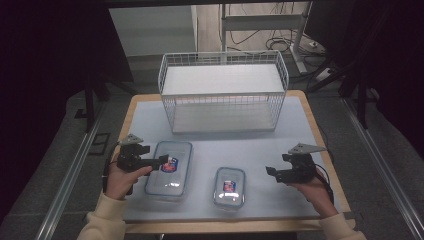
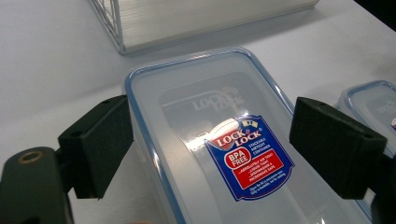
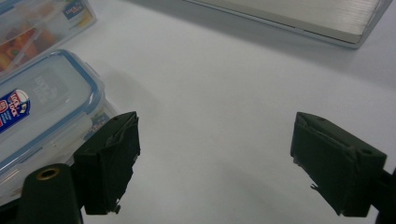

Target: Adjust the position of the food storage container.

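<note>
Landmark here: white wire basket [image 1: 223,92] at the far end of the table [image 1: 300,200]. Nearer than it and off to its left, large clear container [image 1: 169,169] with blue-rimmed lid, lying flat. Left gripper [image 1: 161,161] right over that lid, jaws spread wide, one on either side of the box, pads not pressing, so nothing pinched yet. Nearer than the basket, roughly under its middle, small clear container [image 1: 229,187], also flat. Well to the right of that and nearer than the basket's right end, right gripper [image 1: 270,171], jaws spread too, just bare tabletop between them.
</note>
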Demonstrator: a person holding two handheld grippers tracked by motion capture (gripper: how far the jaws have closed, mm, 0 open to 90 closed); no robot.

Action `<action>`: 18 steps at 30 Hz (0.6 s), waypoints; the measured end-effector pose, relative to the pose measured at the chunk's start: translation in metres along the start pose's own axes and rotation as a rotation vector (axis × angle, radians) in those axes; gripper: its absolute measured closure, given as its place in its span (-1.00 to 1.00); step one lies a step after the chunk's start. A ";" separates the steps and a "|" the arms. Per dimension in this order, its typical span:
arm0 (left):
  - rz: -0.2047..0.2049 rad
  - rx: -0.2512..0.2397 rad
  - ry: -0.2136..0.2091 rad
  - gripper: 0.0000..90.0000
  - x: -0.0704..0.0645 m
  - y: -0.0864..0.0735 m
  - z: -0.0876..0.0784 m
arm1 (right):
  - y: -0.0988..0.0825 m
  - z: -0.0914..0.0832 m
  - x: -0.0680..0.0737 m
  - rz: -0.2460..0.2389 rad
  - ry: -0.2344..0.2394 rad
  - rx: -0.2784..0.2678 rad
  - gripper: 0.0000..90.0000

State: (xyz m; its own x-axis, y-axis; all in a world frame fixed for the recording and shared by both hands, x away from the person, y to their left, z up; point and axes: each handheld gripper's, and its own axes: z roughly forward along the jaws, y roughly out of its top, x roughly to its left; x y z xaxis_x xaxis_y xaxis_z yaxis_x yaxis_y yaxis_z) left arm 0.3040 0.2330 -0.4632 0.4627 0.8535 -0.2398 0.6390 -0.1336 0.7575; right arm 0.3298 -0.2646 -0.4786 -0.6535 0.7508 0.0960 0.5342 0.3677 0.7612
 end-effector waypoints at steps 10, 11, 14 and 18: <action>0.001 -0.010 -0.011 -0.47 -0.010 0.002 -0.010 | 0.001 -0.002 -0.002 -0.004 -0.008 -0.007 -0.61; 0.004 -0.007 -0.019 -0.40 -0.013 0.003 -0.012 | 0.001 -0.002 -0.001 -0.009 -0.010 -0.006 -0.61; 0.028 0.002 -0.054 -0.05 -0.025 0.004 -0.016 | 0.001 -0.005 0.006 -0.025 -0.021 -0.010 -0.60; 0.066 0.027 -0.128 0.68 -0.039 0.003 -0.014 | 0.001 -0.009 0.009 -0.026 -0.024 -0.020 -0.59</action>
State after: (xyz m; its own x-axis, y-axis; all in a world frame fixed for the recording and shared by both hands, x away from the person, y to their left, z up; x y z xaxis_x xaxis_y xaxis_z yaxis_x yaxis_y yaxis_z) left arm 0.2794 0.2060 -0.4434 0.5777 0.7714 -0.2668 0.6204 -0.2026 0.7577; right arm 0.3193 -0.2621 -0.4713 -0.6541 0.7540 0.0605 0.5059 0.3766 0.7760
